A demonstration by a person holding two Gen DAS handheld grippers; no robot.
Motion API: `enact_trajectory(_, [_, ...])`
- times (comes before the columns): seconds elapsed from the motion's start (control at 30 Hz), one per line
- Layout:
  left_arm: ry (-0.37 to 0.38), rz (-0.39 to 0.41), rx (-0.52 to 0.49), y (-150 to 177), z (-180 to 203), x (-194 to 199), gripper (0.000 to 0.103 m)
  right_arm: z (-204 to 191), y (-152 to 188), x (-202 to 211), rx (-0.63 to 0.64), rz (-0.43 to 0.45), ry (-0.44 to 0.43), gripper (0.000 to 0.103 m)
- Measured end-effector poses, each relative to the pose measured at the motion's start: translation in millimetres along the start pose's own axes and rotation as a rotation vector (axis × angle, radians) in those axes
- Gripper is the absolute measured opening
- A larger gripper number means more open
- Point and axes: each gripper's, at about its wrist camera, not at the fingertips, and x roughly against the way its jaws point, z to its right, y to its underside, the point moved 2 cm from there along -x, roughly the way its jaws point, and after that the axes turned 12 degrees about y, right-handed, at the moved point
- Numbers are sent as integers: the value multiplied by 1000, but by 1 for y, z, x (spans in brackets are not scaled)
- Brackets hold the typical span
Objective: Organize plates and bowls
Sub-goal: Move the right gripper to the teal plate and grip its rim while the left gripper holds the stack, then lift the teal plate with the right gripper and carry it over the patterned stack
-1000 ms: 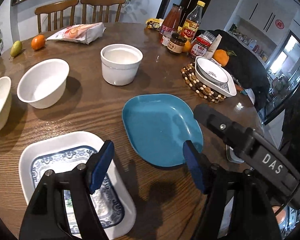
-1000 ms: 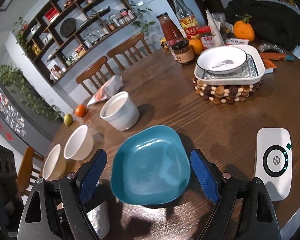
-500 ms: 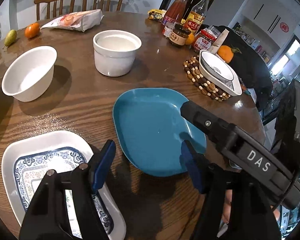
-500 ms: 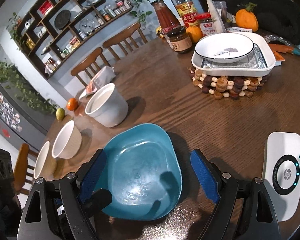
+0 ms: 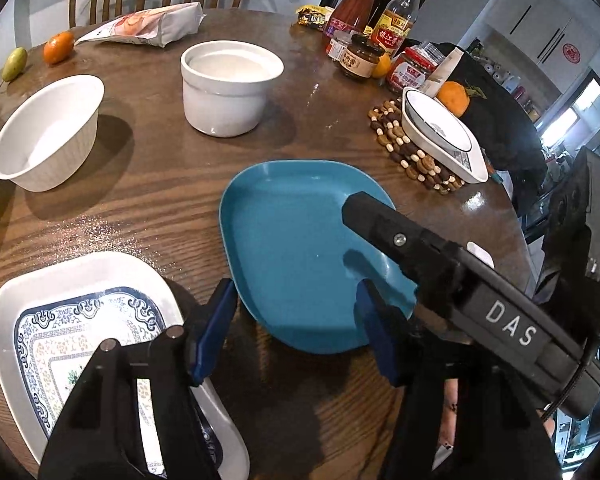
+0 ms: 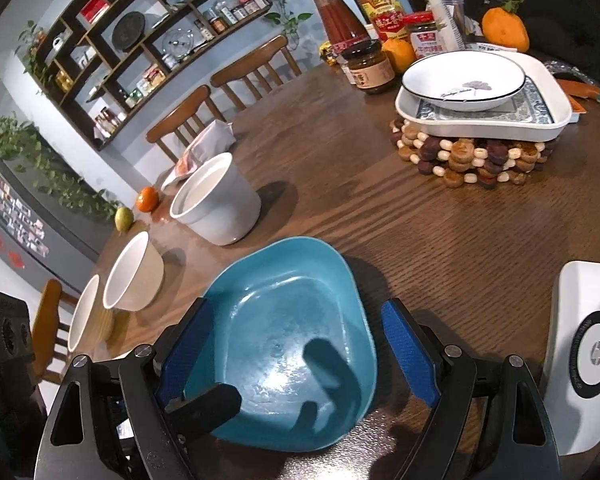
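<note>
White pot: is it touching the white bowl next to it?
Apart. The left wrist view shows bare table between the white pot and the white bowl.

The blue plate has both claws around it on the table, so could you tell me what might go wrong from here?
1. Both claws crowd the blue plate: the right claw straddles it while the left claw, which has just been closing, brackets its near rim, so the fingers may collide.
2. A grip on the rim alone could tip the plate.
3. The patterned white plate lies close beside the left claw and might be knocked.
</note>
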Motion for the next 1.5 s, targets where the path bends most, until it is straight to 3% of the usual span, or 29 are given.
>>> enact_trajectory(0.3, [-8, -20, 17, -1, -6, -7, 60, -3, 0, -8, 17, -22, -17, 87])
enact_trajectory(0.43, [-5, -29, 18, -1, -7, -10, 57, -4, 2, -7, 19, -16, -62, 87])
enact_trajectory(1.03, [-33, 10, -13, 0, -6, -8, 49, -7, 6, -9, 26, -8, -36, 83])
enact_trajectory(1.5, [-29, 92, -67, 5, 8, 26, 49, -28, 10, 26, 69, 98, -42, 83])
